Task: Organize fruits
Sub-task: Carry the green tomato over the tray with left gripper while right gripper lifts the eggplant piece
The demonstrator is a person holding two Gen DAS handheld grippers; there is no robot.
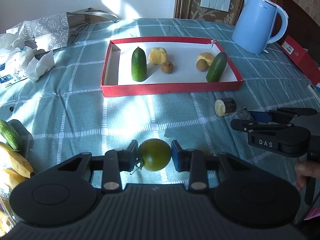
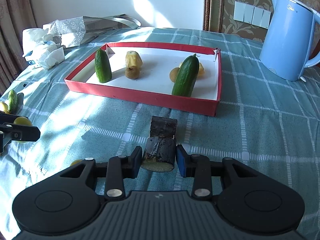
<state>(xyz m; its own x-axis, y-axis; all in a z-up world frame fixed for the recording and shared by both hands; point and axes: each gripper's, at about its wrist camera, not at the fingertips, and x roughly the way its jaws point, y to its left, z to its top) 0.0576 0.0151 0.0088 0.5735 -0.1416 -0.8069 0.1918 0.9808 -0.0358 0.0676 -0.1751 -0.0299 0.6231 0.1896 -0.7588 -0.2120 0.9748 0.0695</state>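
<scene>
The left claw [image 1: 155, 155] is clenched on a round green tomato [image 1: 155, 154], one pad on each side, the stalk end turned toward the left pad. It holds the tomato over the table [image 1: 80, 100], which is covered in a pale teal cloth with a white check.

The right claw [image 2: 159, 158] grips a short dark-skinned sugarcane piece [image 2: 158, 153] with a pale cut end facing the camera; its left pad presses the bark, while a sliver of space may remain at the blue right pad. A second dark sugarcane piece [image 2: 163, 127] lies just behind it on the cloth. In the left wrist view that second piece [image 1: 225, 107] shows its pale cut face, and the right claw [image 1: 243, 118] comes in from the right edge with a person's hand [image 1: 306, 172] on its handle.

Further back sits a shallow red cardboard tray with a white floor [image 1: 172, 91]. In its left half stand an upright green cucumber half [image 1: 139, 64], a peeled yellow fruit [image 1: 158, 55] and a small brown round fruit [image 1: 167, 67]. In its right half a second cucumber half [image 1: 216, 67] leans beside another peeled yellow piece [image 1: 206, 58] and another small brown fruit [image 1: 201, 65].

At the left edge lie yellow bananas [image 1: 16, 164] and one more green cucumber [image 1: 10, 135]. A light blue electric kettle [image 1: 258, 23] stands right of the tray, and a patterned grey paper bag [image 1: 50, 30] with crumpled white wrappers [image 1: 36, 64] lies at the far left.
</scene>
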